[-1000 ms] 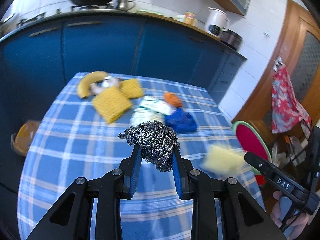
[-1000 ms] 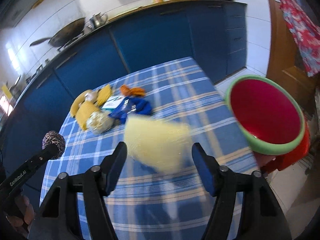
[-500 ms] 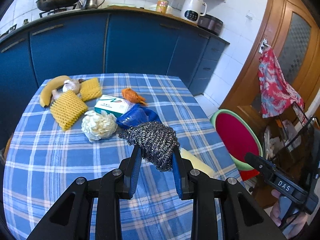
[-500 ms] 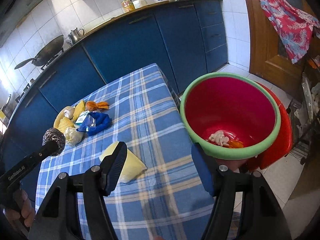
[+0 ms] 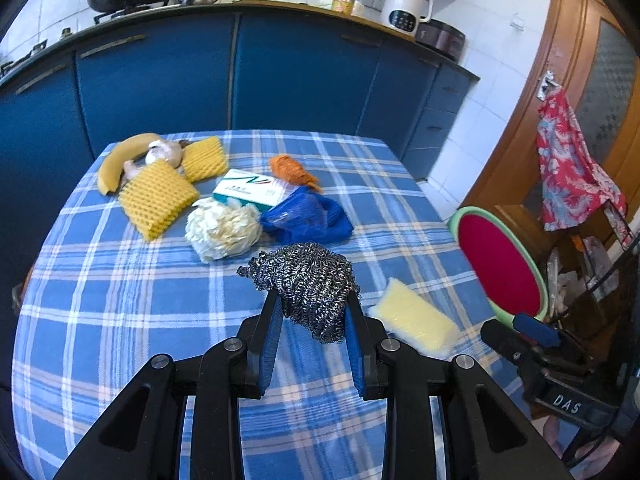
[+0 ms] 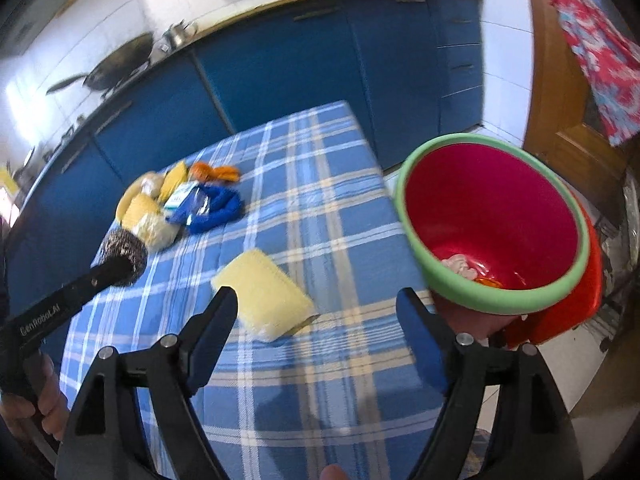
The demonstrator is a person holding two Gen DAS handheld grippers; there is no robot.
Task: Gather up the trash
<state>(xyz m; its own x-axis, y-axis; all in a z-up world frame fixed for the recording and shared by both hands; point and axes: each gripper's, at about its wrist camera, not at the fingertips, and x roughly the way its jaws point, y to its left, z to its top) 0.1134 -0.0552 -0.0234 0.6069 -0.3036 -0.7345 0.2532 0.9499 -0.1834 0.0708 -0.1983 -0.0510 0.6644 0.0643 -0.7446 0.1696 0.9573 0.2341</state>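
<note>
Left fingers [image 5: 313, 336]: clamped on the grey steel-wool scouring ball [image 5: 308, 280], held above the blue checked desk [image 5: 120, 300].
Right fingers [image 6: 320, 344]: spread wide, empty, over the desk edge.
Pale yellow rectangular sponge [image 6: 264, 292]: flat on the desk, just ahead of the right fingers.
Red bin with green rim [image 6: 496, 224]: beside the desk; scraps lie at its bottom.
Other litter: yellow foam nets [image 5: 154, 196], blue mesh bag [image 5: 308, 220], at the desk's far end.

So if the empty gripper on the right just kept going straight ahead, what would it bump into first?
Probably the blue checked tablecloth, just beyond the pale yellow sponge lying left of its line. The open right gripper points between that sponge and the red bucket with a green rim, though depth is unclear.
</note>
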